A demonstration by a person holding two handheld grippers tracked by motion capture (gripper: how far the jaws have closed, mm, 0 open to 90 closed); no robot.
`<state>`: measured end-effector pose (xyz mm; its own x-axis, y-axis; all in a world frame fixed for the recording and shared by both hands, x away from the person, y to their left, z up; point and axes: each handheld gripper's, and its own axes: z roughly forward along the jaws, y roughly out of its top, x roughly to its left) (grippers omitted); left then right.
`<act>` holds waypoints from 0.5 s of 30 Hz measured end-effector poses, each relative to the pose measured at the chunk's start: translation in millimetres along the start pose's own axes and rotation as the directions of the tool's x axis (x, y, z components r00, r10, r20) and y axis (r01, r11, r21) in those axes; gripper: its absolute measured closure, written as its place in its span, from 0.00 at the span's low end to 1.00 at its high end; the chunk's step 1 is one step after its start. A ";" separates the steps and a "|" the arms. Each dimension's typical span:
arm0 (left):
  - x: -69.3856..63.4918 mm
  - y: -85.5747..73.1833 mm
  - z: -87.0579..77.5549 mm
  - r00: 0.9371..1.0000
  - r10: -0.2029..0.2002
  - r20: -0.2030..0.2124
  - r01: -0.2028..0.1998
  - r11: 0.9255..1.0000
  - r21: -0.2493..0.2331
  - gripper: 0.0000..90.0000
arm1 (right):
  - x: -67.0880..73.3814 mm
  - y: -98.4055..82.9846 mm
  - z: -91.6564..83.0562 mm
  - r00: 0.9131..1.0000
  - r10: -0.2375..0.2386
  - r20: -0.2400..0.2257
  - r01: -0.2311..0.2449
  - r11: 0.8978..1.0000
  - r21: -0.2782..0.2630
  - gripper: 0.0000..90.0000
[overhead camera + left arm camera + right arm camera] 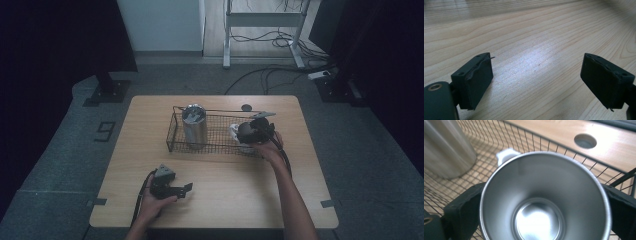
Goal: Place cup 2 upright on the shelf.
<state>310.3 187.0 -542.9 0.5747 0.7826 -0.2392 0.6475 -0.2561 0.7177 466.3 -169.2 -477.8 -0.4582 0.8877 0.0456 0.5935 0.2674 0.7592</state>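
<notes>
Dim grey flooring surrounds the pale wooden tabletop (215,200). On it sits a black wire basket (172,135) holding a tall brushed-steel canister (194,125) at its left end. At the right end, the right tool (544,202) brackets a steel cup with a white handle (546,195), jaws against its sides. The cup stands upright, axis vertical, mouth up. Placement appears in hand; next, spread clear and withdraw upward. The left tool (536,80) rests idle, jaws spread, empty.
</notes>
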 end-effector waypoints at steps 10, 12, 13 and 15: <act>-0.2 0.1 -0.5 1.000 -0.001 -0.001 0.001 1.000 -0.002 0.12 | -2.8 4.6 -23.2 0.999 0.030 -0.021 -0.032 0.991 -0.130 0.01; -0.4 0.1 -0.6 1.000 0.000 0.000 0.000 1.000 -0.002 0.12 | -2.4 5.2 -28.8 0.999 0.030 -0.019 -0.032 0.989 -0.144 0.01; -0.5 0.0 -0.6 1.000 0.001 -0.001 -0.001 1.000 -0.002 0.12 | -2.1 5.1 -31.2 0.999 0.027 -0.018 -0.030 0.988 -0.149 0.01; -0.8 0.1 -0.5 1.000 0.003 -0.001 -0.003 1.000 -0.001 0.12 | -1.2 4.2 -36.0 1.000 0.022 -0.015 -0.024 0.987 -0.161 0.02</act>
<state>309.6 186.7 -542.4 0.5761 0.7825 -0.2364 0.6452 -0.2577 0.7193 445.6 -182.6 -451.2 -0.4550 0.8876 0.0716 0.4902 0.1826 0.8523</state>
